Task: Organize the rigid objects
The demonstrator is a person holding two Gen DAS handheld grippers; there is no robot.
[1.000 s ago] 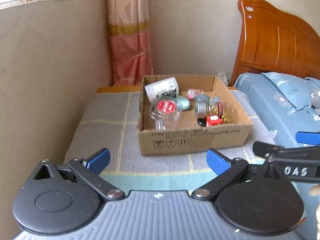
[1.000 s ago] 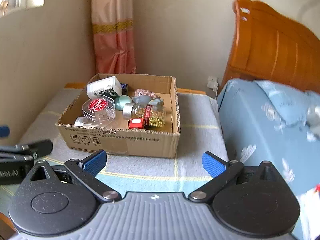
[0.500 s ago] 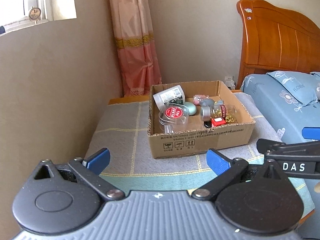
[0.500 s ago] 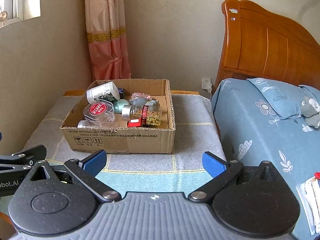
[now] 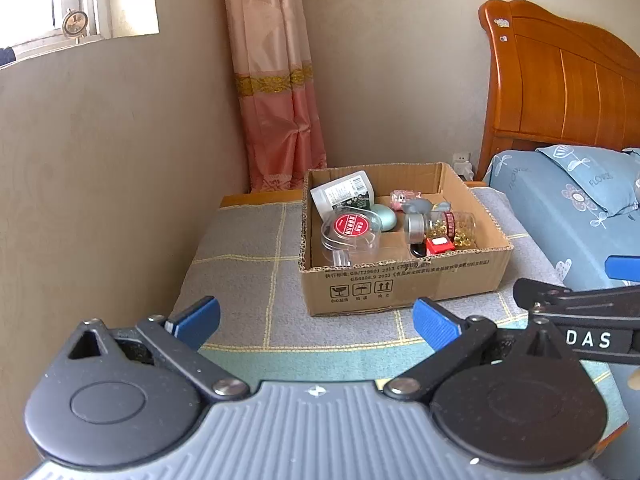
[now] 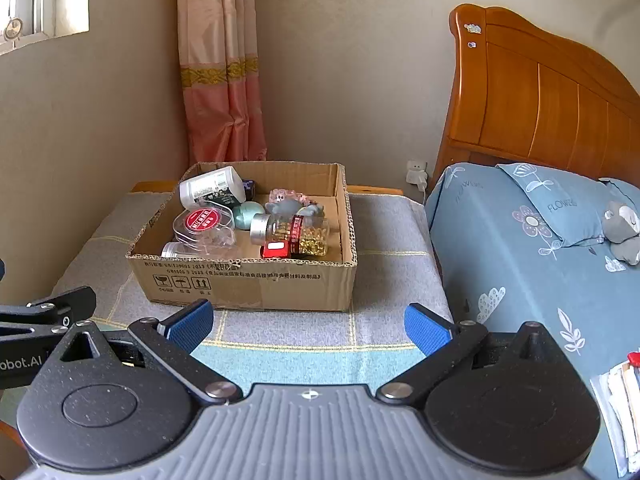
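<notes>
An open cardboard box [image 5: 404, 288] [image 6: 248, 284] sits on a grey checked cloth [image 5: 248, 264]. In it lie a white bottle [image 6: 210, 188], a clear round tub with a red label [image 6: 204, 224], a jar of gold beads [image 6: 298, 234], a small red car [image 6: 276, 250], a green egg shape [image 6: 248, 216] and a grey figure [image 6: 294, 208]. My left gripper [image 5: 316, 322] is open and empty, in front of the box. My right gripper [image 6: 308, 328] is open and empty, also short of the box.
A bed with a blue sheet [image 6: 520, 264], a pillow [image 6: 560, 204] and a wooden headboard [image 6: 540, 104] stands to the right. A grey plush toy [image 6: 622, 228] lies on it. A pink curtain [image 5: 276, 92] hangs behind; a wall runs along the left.
Both grippers have pulled back and up from the box, which looks smaller and farther away. Both stay open and empty.
</notes>
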